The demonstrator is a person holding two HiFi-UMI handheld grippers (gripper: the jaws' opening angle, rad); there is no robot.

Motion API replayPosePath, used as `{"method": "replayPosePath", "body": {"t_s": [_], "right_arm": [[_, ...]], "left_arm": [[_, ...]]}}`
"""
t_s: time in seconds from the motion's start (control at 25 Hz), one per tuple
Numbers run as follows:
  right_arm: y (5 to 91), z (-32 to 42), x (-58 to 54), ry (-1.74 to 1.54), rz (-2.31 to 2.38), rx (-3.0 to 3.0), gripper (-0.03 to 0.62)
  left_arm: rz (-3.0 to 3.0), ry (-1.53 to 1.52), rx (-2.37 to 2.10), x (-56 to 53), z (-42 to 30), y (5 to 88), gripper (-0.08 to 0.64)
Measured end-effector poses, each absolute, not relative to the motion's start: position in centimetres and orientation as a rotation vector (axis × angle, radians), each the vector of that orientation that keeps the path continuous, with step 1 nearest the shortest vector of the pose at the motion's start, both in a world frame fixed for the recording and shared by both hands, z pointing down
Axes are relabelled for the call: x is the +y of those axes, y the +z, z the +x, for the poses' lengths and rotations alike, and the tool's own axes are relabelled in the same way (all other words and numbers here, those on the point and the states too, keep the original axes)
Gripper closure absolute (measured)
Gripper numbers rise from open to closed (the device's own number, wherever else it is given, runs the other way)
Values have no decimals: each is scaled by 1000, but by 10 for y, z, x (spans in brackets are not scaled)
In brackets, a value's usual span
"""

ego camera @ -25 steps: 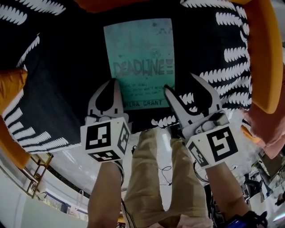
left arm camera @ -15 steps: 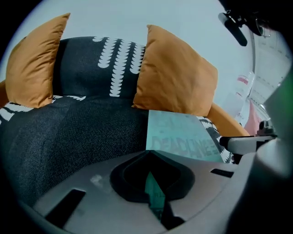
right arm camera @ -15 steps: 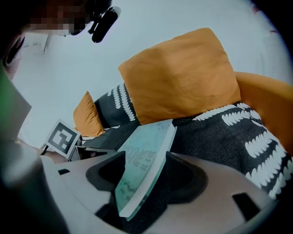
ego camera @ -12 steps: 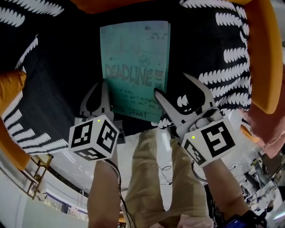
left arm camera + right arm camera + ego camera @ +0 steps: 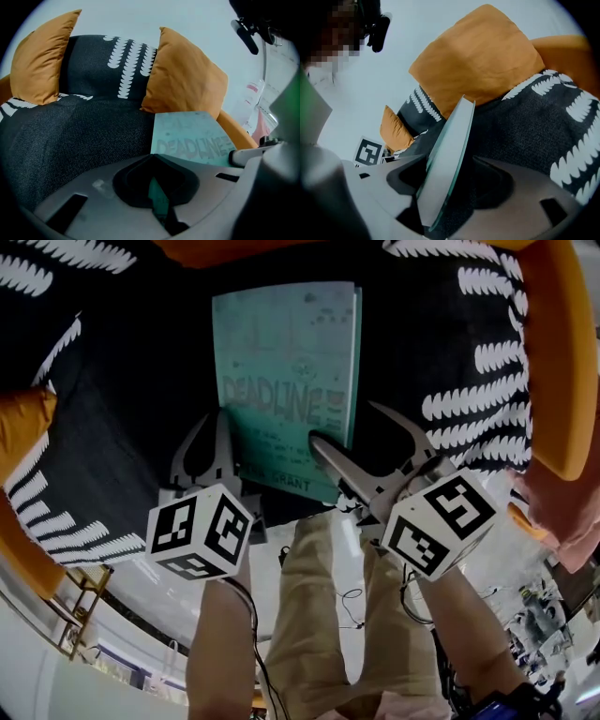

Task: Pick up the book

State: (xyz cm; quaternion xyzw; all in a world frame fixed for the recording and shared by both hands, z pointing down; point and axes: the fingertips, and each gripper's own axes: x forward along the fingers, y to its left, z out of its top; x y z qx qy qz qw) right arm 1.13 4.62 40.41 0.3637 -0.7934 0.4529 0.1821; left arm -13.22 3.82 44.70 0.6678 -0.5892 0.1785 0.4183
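Note:
A teal book (image 5: pixel 281 362) titled "DEADLINE" lies on the black seat cover, with its right edge lifted. My left gripper (image 5: pixel 223 418) is at the book's lower left corner. In the left gripper view its jaws are closed (image 5: pixel 152 158) with a teal sliver of the book (image 5: pixel 192 136) pinched between them. My right gripper (image 5: pixel 345 424) is open at the lower right corner, one jaw on each side of the cover. In the right gripper view the book (image 5: pixel 447 140) stands edge-on and tilted between the spread jaws (image 5: pixel 450 161).
The seat is covered by a black cloth with white leaf print (image 5: pixel 122 409). Orange cushions stand at the right (image 5: pixel 553 352), the left (image 5: pixel 23 418) and behind the book (image 5: pixel 185 75). The person's khaki trouser legs (image 5: pixel 309 615) show below the grippers.
The book has shifted left and its right edge has risen. The left gripper moved left with it. The right gripper has rolled and slid its jaws further over the book's right corner.

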Motion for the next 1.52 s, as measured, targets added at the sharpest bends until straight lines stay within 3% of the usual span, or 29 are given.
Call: {"method": "replayPosePath", "body": {"t_s": [0.48,1.04,1.52], "right_arm": [[423,-34,54,1471,1013,-2187,365],[349,-10,44,1248,1020,-2241,417],[262,-3,43,1025,1043,-2303,419]], "left_arm": [[1664,426,-1494,50,-162,462,549],[1746,362,-1533,43,-121,371,549],[1871,308,-1592,34,-103,253,549]]}}
